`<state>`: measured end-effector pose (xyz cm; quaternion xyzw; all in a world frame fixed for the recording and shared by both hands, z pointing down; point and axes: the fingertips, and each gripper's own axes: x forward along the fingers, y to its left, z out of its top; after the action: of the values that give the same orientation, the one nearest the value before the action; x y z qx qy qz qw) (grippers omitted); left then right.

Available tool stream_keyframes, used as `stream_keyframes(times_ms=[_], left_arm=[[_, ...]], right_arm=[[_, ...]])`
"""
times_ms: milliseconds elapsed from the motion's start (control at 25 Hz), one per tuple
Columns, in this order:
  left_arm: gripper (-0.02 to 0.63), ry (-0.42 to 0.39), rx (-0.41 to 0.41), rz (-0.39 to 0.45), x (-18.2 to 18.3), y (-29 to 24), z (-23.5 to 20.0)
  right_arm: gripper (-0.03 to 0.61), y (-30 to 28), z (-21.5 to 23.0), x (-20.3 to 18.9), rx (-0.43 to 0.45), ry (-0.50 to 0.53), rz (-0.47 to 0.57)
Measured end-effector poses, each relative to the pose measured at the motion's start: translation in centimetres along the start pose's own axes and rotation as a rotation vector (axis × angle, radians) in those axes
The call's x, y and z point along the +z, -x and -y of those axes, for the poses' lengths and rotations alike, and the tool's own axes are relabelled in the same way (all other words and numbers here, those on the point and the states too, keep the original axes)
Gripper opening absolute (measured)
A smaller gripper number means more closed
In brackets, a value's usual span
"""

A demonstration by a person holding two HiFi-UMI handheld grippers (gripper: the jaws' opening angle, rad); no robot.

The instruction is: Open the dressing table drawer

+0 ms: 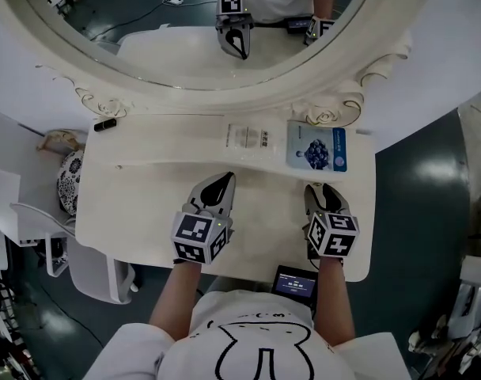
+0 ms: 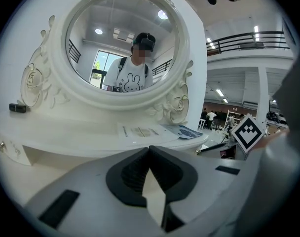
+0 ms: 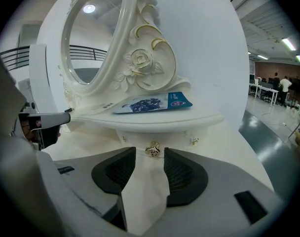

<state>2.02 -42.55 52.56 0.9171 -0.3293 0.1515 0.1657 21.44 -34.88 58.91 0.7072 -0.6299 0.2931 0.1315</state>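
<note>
My shirt point(image 1: 248, 347) with the bunny face is closest, at the bottom of the head view. Just past it I hold my two tongs over the white table point(image 1: 138, 212), which stands below the big round mirror point(image 1: 185, 30).

My left tongs point(image 1: 225, 179) point toward the mirror, below its middle. Their jaws are pressed together at the tips. Nothing is between them.

My right tongs point(image 3: 150, 152) are below the mirror's right side, beside the left tongs but not touching them. Their jaws are spread apart. A small gold knob point(image 3: 152, 150) shaped like a flower sits right at the gap between the two tips. I cannot tell if the tips touch it. The knob is on the drawer point(image 3: 165, 134). The drawer is pushed in under the shelf point(image 3: 189, 118) at the foot of the mirror.

A blue packet point(image 1: 317, 147) lies flat on that shelf, below the mirror's right curl. A white paper point(image 1: 248, 137) lies just left of it, below the mirror's middle. A little black thing point(image 1: 105, 124) lies far to the left, below the mirror's left edge.

A small dark screen point(image 1: 294, 282) sits at the table's front edge, on the side far from the mirror, near my right arm. In the mirror glass I can see my tongs and my shirt again.
</note>
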Motion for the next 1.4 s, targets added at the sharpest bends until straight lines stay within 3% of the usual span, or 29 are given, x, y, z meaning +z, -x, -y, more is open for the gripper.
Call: stream_keyframes(times_ms=[160,240,1400], left_arm=[[0.008,0.004,0.0,-0.013,-0.5,-0.4,-0.2],[0.008,0.009,0.004,-0.013,-0.5,-0.5,-0.3],[0.008,-0.002,0.041,0.004,-0.8,1.7,1.0]], right_arm=[[0.172,-0.7,0.3,-0.1,-0.007,-0.006,-0.007],[0.117,-0.8,0.5,-0.1,-0.021,-0.009,-0.011],[0.112,0.5,0.4,-1.2,-0.014,-0.02,-0.003]])
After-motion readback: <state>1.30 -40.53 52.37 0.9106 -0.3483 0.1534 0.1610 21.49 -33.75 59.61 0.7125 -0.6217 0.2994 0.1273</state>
